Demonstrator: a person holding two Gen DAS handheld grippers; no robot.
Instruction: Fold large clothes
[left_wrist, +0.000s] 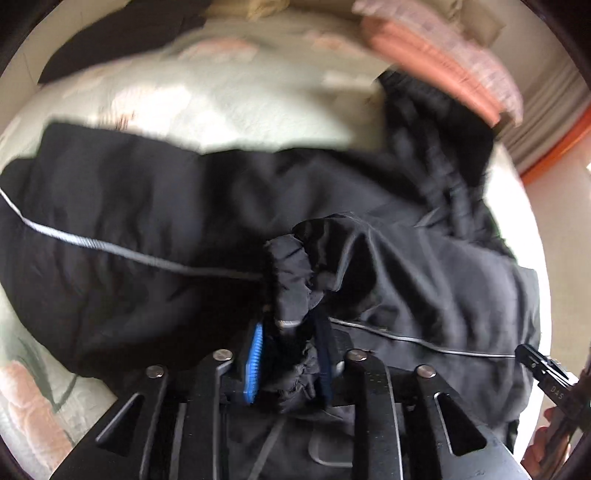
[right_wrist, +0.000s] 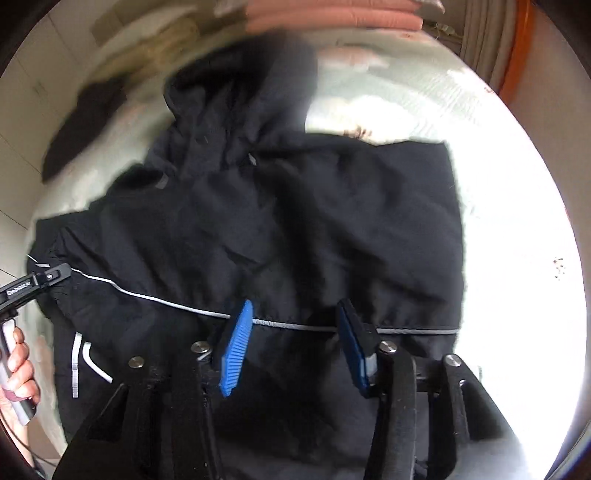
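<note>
One black jacket (right_wrist: 295, 221): left tongs (left_wrist: 290, 354) clamping its cuff (left_wrist: 291, 280), right tongs (right_wrist: 295, 347) agape, empty.

Blurred: the pink folded stack (left_wrist: 443, 66) at my bed's far edge, its layers smeared; I cannot count them. Blurred: the beige heap (right_wrist: 159, 48) beside it, kind unknown. Hidden: the sleeve cuff (left_wrist: 291, 284) where it runs between my left gripper (left_wrist: 290, 363) pads. Cut off: the black jacket (right_wrist: 295, 229) under my right gripper (right_wrist: 295, 347), its near hem out of view. Cut off: my hand (right_wrist: 20, 365) at the picture's left edge.
</note>
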